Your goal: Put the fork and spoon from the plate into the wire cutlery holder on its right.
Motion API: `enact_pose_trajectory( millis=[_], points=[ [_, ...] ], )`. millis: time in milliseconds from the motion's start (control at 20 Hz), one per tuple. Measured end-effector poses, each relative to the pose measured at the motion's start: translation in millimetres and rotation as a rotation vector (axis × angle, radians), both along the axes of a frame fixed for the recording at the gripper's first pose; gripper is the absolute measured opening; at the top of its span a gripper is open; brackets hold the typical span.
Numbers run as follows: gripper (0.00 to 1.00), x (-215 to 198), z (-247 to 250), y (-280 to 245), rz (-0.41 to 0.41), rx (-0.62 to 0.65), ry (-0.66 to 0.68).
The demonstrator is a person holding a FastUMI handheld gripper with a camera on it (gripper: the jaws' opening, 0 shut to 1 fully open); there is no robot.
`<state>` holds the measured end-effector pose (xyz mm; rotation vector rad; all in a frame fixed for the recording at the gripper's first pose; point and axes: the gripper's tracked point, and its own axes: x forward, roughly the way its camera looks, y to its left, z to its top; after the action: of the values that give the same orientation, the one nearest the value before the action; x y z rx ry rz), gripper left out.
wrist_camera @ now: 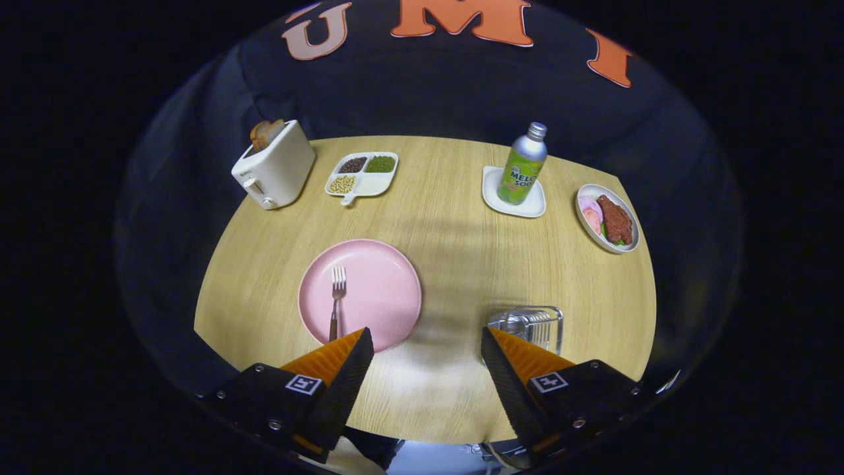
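A pink plate (pixel 376 277) lies on the wooden table just ahead of my left finger. A metal fork (pixel 336 300) rests on it, tines pointing away from me, its handle end running down behind the left fingertip (pixel 353 353). The wire cutlery holder (pixel 537 323) stands to the plate's right, partly hidden behind my right fingertip (pixel 504 353); something metallic shows inside it, too hidden to name. My gripper (pixel 427 343) is open above the table's near edge, with only bare tabletop between its fingers.
At the table's far side stand a white toaster (pixel 273 173) with bread, a divided white dish (pixel 362 175) of beans, a green bottle (pixel 523 165) on a white coaster (pixel 491 191), and an oval dish (pixel 608 218) of meat. Black cloth surrounds the table.
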<state>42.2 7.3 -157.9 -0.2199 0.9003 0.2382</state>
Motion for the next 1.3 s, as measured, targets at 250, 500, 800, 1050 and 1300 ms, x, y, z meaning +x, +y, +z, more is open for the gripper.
enact_pose_trajectory(
  millis=[250, 500, 800, 1050, 1300],
  points=[
    [0.99, -3.3, -32.0, 43.9, 0.048, 0.041, -0.052],
    [0.99, -2.5, -62.0, 80.6, 0.096, 0.071, -0.118],
    [0.98, 8.4, -90.8, 100.0, 0.108, 0.101, -0.203],
    [0.82, 11.1, -105.1, 112.6, 0.171, 0.089, -0.23],
    [0.59, 6.8, -123.7, 118.1, 0.205, 0.06, -0.188]
  ],
)
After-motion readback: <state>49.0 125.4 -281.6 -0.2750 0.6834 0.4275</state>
